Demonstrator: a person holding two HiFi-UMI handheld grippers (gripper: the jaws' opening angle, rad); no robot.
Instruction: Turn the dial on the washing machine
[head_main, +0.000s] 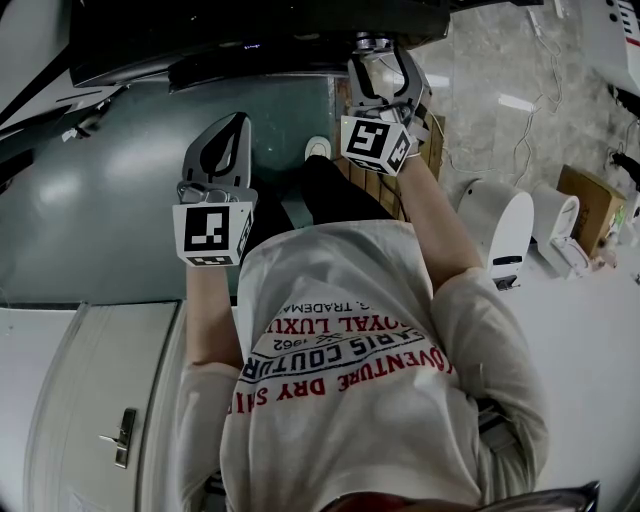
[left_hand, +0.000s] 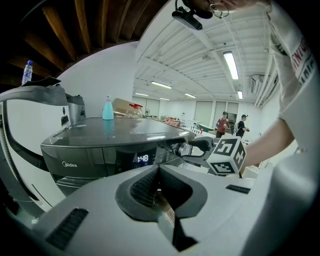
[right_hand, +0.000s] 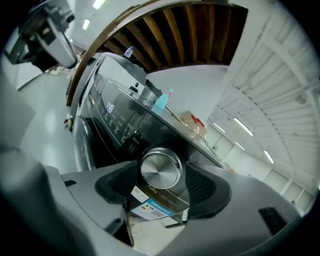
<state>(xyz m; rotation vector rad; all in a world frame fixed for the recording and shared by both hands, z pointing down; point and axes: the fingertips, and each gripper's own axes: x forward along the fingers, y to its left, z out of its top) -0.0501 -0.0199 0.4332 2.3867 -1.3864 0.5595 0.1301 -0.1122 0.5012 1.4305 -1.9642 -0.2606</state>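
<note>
The washing machine (head_main: 150, 180) fills the upper left of the head view, its dark lid towards the camera and its control panel along the front edge, facing the person. The left gripper (head_main: 235, 125) hangs in front of that panel, well apart from it and left of centre. Its jaws are pressed together with nothing between them, so it takes no part in the job for now.

The right gripper (head_main: 380, 60) is the near one, reaching in to the right-hand end of the same panel. In the right gripper view its jaws stand apart, one pad on each side of the dial (right_hand: 160, 170), which lies dead ahead and centred in the gap. A thin strip of dark panel shows between the knob's rim and each pad, so I judge the jaws released rather than gripping.

The dial is a round silver knob standing out from the panel, just above a small label. Its axis runs straight out of the machine's front and in line with the jaws. The coming move therefore looks like a close on the rim, then a roll of the wrist about that axis.
</note>
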